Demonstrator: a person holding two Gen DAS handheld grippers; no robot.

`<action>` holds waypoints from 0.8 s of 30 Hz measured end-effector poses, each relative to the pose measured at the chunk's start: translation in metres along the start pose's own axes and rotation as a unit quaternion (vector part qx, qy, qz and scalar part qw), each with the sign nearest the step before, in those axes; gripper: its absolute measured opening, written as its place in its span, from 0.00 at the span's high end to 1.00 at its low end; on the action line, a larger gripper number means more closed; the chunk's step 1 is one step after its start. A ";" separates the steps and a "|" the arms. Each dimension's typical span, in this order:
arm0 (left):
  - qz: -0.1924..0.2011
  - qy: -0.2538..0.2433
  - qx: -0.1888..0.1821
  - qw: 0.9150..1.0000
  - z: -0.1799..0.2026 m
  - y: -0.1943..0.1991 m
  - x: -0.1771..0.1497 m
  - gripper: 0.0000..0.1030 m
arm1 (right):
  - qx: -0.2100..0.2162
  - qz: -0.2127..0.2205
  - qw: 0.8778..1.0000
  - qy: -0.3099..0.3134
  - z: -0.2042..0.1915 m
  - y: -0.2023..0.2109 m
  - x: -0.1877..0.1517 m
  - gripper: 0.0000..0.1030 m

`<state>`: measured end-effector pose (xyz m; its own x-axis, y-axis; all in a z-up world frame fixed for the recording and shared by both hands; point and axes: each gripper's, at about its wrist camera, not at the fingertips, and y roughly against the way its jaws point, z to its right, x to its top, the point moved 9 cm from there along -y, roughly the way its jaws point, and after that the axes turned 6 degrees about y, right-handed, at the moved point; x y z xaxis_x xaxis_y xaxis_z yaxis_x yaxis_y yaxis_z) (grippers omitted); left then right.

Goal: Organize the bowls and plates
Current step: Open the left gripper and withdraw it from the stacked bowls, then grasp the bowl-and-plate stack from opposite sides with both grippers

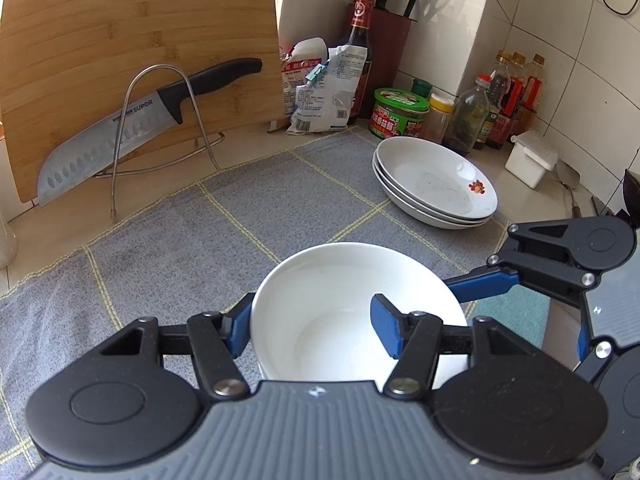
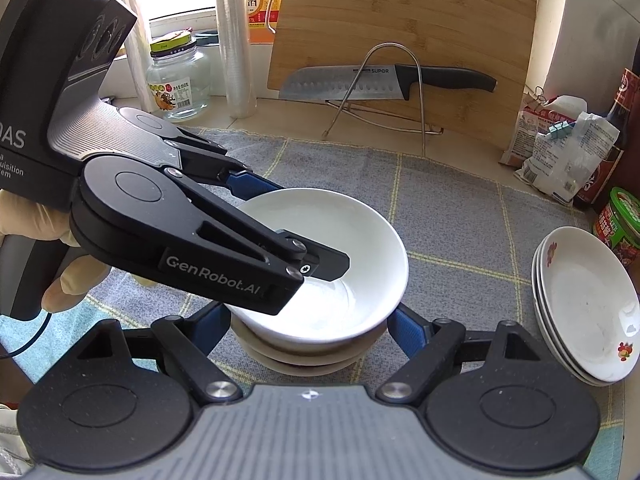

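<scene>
A white bowl (image 1: pixel 352 304) sits on top of a short stack of bowls (image 2: pixel 316 356) on the grey checked cloth (image 1: pixel 240 216). My left gripper (image 1: pixel 310 328) stands wide around the bowl's near rim, one blue finger outside the wall and one inside; in the right wrist view it reaches in from the left (image 2: pixel 280 236). My right gripper (image 2: pixel 308 328) is open, its blue fingers straddling the bowl stack from the near side. A stack of white plates (image 1: pixel 436 182) with a red flower print lies to the right, also in the right wrist view (image 2: pixel 588 304).
A bamboo cutting board (image 1: pixel 140 60) and a knife (image 1: pixel 132 128) on a wire rack stand at the back. Bags, bottles, a green jar (image 1: pixel 400 114) and a white box (image 1: pixel 530 158) crowd the back right. A glass jar (image 2: pixel 178 76) stands back left.
</scene>
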<state>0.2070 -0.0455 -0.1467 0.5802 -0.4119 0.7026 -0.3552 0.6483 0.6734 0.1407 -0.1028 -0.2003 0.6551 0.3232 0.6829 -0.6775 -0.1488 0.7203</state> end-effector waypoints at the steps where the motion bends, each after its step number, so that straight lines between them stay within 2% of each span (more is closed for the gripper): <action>1: 0.000 0.001 -0.002 1.000 0.000 0.000 0.000 0.35 | 0.000 0.000 1.000 0.000 0.000 0.000 0.000 0.14; 2: 0.004 0.000 -0.005 1.000 0.001 0.002 0.000 0.32 | 0.000 0.002 1.000 -0.001 0.000 0.000 0.000 0.13; 3: 0.009 -0.001 -0.007 1.000 0.002 0.003 0.001 0.26 | 0.003 0.009 1.000 -0.003 0.000 0.002 0.002 0.08; 5: 0.017 -0.008 -0.007 1.000 0.005 0.006 0.002 0.23 | 0.007 0.028 1.000 -0.006 -0.001 0.009 0.006 0.00; 13: 0.023 -0.014 0.002 1.000 -0.002 0.020 -0.002 0.19 | 0.003 0.022 1.000 -0.002 -0.002 0.010 0.001 0.00; 20: 0.030 0.013 -0.010 0.999 -0.013 0.038 -0.018 0.18 | 0.001 0.010 1.000 -0.016 0.000 0.009 -0.010 0.00; 24: 0.030 0.017 -0.022 0.999 -0.006 0.040 -0.023 0.18 | 0.002 0.002 1.000 -0.023 -0.001 0.007 -0.015 0.00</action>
<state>0.1838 -0.0065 -0.1374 0.5833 -0.3494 0.7333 -0.3590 0.6989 0.6186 0.1258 -0.1073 -0.2058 0.6672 0.2791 0.6906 -0.6789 -0.1537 0.7180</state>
